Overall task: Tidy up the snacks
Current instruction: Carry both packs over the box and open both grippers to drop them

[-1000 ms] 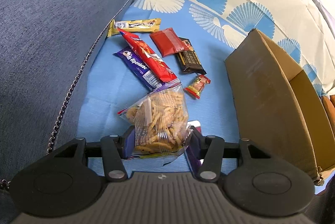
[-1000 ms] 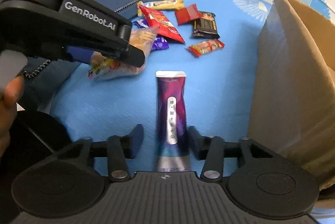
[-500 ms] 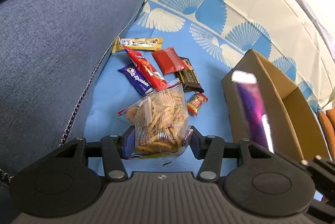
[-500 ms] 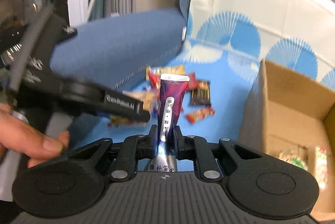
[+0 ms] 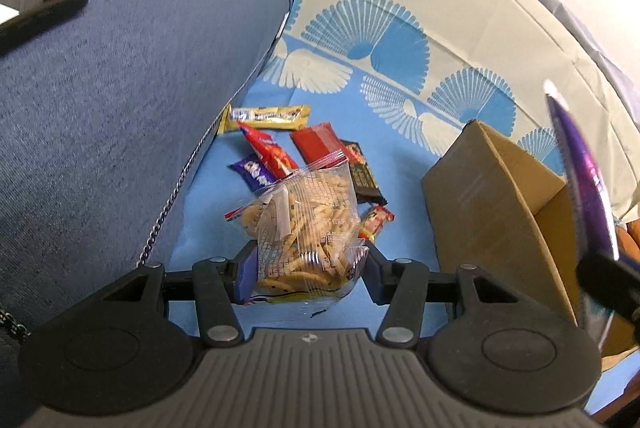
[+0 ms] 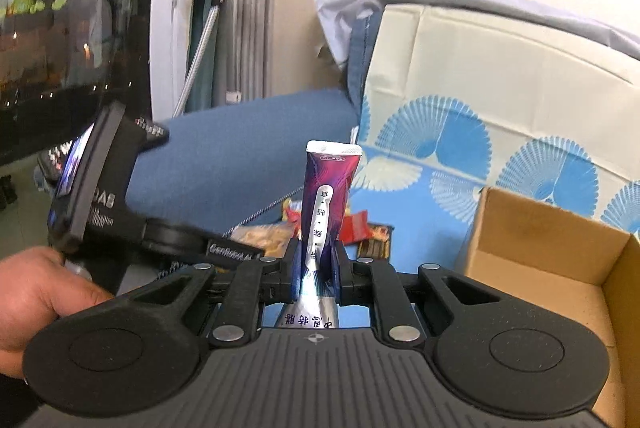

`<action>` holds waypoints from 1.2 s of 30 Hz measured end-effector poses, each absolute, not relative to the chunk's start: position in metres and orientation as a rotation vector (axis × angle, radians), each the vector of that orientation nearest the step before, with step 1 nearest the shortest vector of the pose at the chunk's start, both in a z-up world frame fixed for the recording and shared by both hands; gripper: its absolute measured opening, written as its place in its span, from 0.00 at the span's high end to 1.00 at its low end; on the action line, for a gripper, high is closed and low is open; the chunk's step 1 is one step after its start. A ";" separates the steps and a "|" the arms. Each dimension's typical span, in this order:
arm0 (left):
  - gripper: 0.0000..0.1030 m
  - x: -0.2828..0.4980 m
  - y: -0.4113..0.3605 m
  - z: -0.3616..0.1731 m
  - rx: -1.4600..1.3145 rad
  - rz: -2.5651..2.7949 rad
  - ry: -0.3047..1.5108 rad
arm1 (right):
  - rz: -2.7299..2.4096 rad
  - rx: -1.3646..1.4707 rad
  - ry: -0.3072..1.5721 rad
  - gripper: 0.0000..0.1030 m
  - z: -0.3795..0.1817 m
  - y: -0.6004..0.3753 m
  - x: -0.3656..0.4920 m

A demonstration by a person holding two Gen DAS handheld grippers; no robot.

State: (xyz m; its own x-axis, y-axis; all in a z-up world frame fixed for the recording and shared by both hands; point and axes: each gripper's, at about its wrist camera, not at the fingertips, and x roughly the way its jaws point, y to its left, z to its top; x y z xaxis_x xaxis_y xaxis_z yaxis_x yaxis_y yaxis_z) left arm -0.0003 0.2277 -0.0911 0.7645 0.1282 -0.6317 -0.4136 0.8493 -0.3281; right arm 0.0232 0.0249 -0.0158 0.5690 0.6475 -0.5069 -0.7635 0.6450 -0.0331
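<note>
The left tongs [image 5: 306, 260] still clench the clear bag of snack sticks [image 5: 306, 224], left of the cardboard box [image 5: 492, 212]. The right tongs [image 6: 316, 268] have closed on the purple tube [image 6: 326, 196], lifted since a second ago off the blue sheet [image 5: 392, 156] and now above the box. Loose snack packets [image 5: 316, 144] lie beyond the bag, left of the box, on a sofa draped in fan-patterned cloth.

Snack wrappers [image 5: 320, 156] left of box [image 5: 496, 212]
</note>
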 end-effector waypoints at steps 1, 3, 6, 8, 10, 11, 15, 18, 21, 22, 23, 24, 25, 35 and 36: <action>0.44 -0.001 0.227 -0.090 -0.471 0.311 0.630 | 0.837 -0.253 0.478 0.85 -0.015 0.023 0.026; 0.44 -0.003 0.227 -0.088 -0.464 0.323 0.613 | 0.831 -0.234 0.470 0.85 -0.010 0.017 0.029; 0.44 -0.008 0.229 -0.084 -0.478 0.343 0.582 | 0.815 -0.204 0.457 0.85 -0.006 0.005 0.034; 0.44 -0.010 0.229 -0.082 -0.485 0.354 0.572 | 0.797 -0.183 0.450 0.85 -0.003 -0.001 0.039; 0.44 -0.011 0.227 -0.078 -0.476 0.373 0.563 | 0.781 -0.164 0.444 0.85 -0.001 -0.008 0.043; 0.44 -0.011 0.226 -0.076 -0.474 0.373 0.562 | 0.768 -0.156 0.440 0.85 -0.001 -0.011 0.045; 0.44 -0.007 0.218 -0.066 -0.477 0.361 0.556 | 0.720 -0.116 0.438 0.85 0.002 -0.022 0.057; 0.44 -0.001 0.209 -0.054 -0.476 0.334 0.549 | 0.675 -0.071 0.438 0.85 0.005 -0.033 0.066; 0.44 0.009 0.196 -0.041 -0.472 0.301 0.542 | 0.625 -0.027 0.446 0.85 0.007 -0.043 0.076; 0.44 0.012 0.190 -0.036 -0.464 0.291 0.539 | 0.596 -0.017 0.447 0.85 0.007 -0.046 0.079; 0.44 0.016 0.184 -0.030 -0.453 0.279 0.534 | 0.566 -0.008 0.448 0.85 0.007 -0.050 0.082; 0.44 0.020 0.178 -0.026 -0.445 0.266 0.527 | 0.541 0.006 0.450 0.85 0.007 -0.054 0.086; 0.44 0.025 0.170 -0.020 -0.438 0.248 0.519 | 0.521 0.021 0.450 0.85 0.007 -0.060 0.088; 0.44 0.070 0.082 0.028 -0.332 0.056 0.448 | 0.314 0.123 0.406 0.85 0.010 -0.108 0.106; 0.44 0.074 0.074 0.032 -0.321 0.039 0.441 | 0.295 0.131 0.403 0.85 0.010 -0.113 0.107</action>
